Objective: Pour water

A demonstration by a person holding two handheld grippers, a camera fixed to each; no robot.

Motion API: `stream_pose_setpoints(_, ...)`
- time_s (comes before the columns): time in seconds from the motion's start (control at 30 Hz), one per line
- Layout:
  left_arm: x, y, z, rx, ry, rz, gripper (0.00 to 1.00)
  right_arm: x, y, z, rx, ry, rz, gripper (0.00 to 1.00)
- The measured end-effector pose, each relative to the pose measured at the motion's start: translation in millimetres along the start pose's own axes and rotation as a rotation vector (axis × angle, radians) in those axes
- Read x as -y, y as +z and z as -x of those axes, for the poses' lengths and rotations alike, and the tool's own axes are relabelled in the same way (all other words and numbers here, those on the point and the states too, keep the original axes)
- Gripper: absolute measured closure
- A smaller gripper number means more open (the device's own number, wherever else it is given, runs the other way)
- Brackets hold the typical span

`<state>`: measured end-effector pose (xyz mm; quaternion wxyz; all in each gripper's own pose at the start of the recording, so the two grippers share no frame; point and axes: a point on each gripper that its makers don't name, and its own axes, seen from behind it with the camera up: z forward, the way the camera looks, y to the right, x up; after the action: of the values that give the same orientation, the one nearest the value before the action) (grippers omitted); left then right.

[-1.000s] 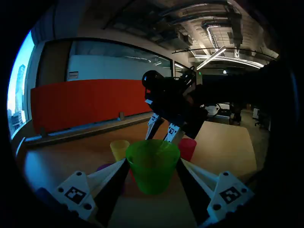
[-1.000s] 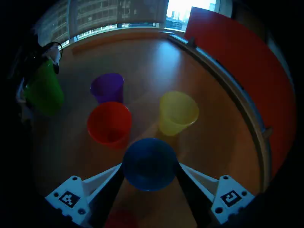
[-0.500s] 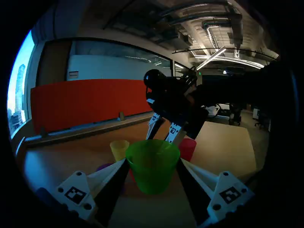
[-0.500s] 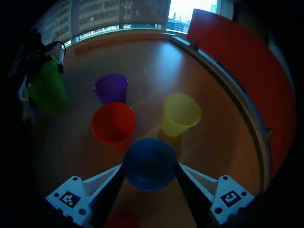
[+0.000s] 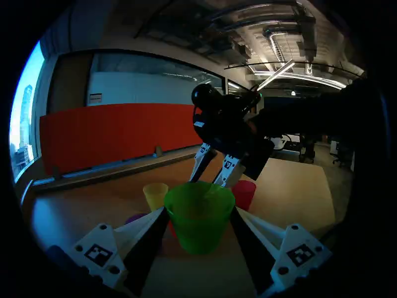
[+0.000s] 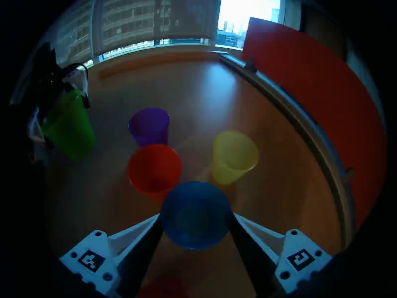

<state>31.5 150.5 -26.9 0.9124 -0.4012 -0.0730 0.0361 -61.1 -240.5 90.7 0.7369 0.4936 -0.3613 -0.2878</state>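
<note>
Grips a green cup [image 5: 199, 226] in the left gripper [image 5: 199, 211], jaws pressed flat to both its sides, cup upright with the mouth up. Cannot tell whether its base touches the desk [image 5: 293, 193]. Finds, just past its rim in the left gripper view, a yellow cup [image 5: 155, 194] to the left, a sliver of a purple cup [image 5: 133, 218] low beside the left jaw, and a crimson cup [image 5: 244, 193] to the right, all on the wood. Farther out, meets a red wall panel [image 5: 114, 134] along the desk's far long edge, with strip lights [image 5: 278, 74] on the ceiling above.

Clamps a blue cup [image 6: 195, 208] in the right gripper [image 6: 195, 218], jaws tight on both its sides, mouth turned toward the camera, held above the desk's middle. Looks down past it in the right gripper view on a red cup [image 6: 154, 170] just beyond the blue rim to the left, the yellow cup just beyond to the right, and the purple cup behind the red one, near it but apart; all three upright. Picks out the green cup again off toward the desk's left side, tilted, well apart from the cluster. Ends at windows [image 6: 149, 20] beyond the far edge.
</note>
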Motion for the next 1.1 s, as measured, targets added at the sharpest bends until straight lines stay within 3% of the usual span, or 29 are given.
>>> stream_pose_setpoints(1.1,-14.3,-0.4,-11.0,-0.006,0.009,-0.002,0.15,10.5,-55.6,-26.9,-0.265,0.098,0.073,0.08)
